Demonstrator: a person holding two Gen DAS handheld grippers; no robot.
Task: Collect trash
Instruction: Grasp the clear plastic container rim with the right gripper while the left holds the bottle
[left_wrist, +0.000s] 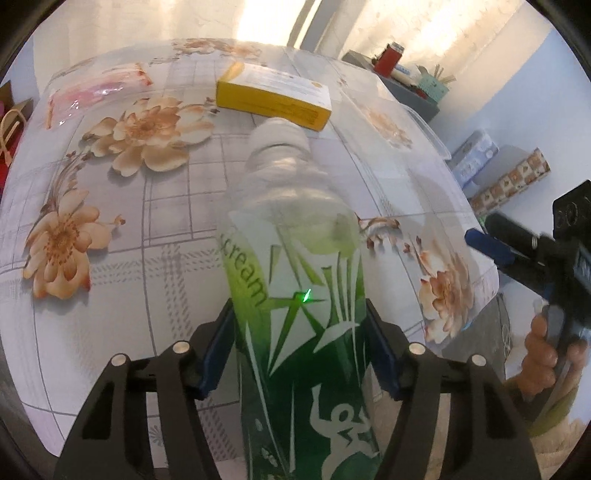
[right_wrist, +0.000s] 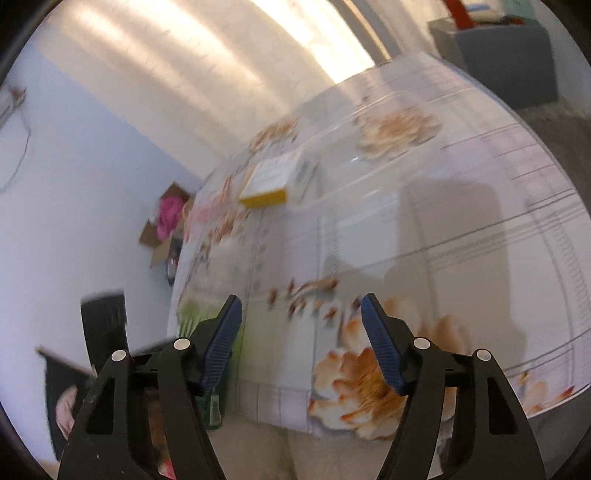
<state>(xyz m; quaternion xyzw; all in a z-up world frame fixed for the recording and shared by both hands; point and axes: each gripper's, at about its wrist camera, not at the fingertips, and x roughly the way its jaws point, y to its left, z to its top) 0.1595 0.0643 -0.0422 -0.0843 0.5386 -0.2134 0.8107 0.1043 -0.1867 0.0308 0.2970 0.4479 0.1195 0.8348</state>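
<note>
My left gripper (left_wrist: 299, 314) is shut on a clear plastic bottle with a green label (left_wrist: 295, 258), held above the flowered table with its white cap end pointing away. A yellow box (left_wrist: 273, 98) lies on the table beyond the bottle; it also shows in the right wrist view (right_wrist: 273, 181). A pink-and-clear plastic wrapper (left_wrist: 92, 92) lies at the table's far left. My right gripper (right_wrist: 301, 317) is open and empty above the table's near edge. It shows in the left wrist view (left_wrist: 517, 247) at the right, off the table's side. The right wrist view is blurred.
The table with a flowered cloth (left_wrist: 147, 221) fills both views. A clear plastic bin (left_wrist: 406, 129) stands at its right side. A grey shelf with clutter (left_wrist: 406, 81) and wrapped packs (left_wrist: 498, 170) stand beyond. A cardboard box with pink cloth (right_wrist: 166, 218) lies on the floor.
</note>
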